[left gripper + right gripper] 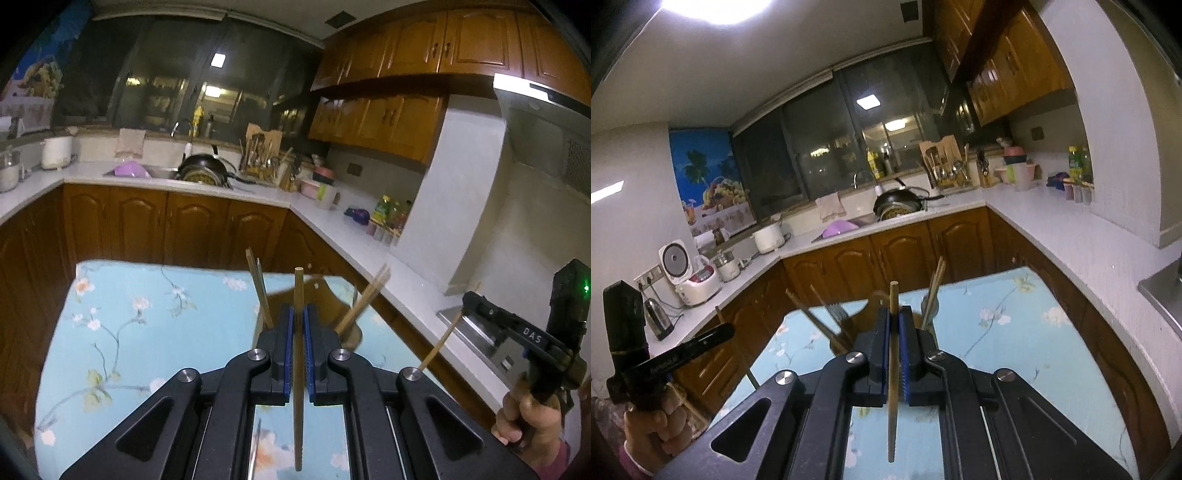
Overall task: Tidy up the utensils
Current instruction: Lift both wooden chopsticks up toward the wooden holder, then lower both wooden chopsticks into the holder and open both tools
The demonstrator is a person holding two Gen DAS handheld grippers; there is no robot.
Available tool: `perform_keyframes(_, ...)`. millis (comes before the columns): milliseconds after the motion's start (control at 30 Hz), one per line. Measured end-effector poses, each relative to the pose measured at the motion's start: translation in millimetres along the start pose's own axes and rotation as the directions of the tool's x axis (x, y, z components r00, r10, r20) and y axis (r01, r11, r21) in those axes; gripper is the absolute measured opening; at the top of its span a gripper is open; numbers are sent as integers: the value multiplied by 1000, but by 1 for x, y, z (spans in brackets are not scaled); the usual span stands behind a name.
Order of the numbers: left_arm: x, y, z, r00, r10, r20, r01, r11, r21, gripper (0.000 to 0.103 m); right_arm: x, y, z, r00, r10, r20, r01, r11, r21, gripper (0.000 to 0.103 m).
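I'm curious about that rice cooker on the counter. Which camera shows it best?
The right wrist view: the white rice cooker sits fairly near at the left, with its round lid panel and red front visible. The left wrist view does not clearly show it; its far left edge holds only other pale appliances.

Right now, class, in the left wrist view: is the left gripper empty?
No: the left gripper is shut on a single wooden chopstick that stands upright between its blue pads.

The kitchen is dim and warm-toned, lit mainly by a ceiling lamp that blows out to white glare high above the right tool. The dark window mirrors square ceiling lights. Fisheye bending curves cabinets and counter — corners go black. Chopsticks beyond the left tool smear with motion blur.
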State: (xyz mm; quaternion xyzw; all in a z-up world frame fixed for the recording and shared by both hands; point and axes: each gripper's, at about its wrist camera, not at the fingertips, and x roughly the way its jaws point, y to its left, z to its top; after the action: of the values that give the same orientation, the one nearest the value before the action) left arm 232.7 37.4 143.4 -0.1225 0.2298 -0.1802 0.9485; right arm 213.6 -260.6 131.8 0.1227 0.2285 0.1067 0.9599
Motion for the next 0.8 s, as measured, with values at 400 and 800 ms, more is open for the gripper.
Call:
perform_keyframes(400, 28, -1, 42, 984, 24, 178, -26, 1000, 10, 3, 20, 2, 60, 990, -15, 137, 16, 1000, -6, 5)
perform_keyframes(800, 97, 2, 15, 956, 96, 278, -87, 995, -48, 3, 59, -5, 63, 986, -46, 157, 48, 999, -6, 5)
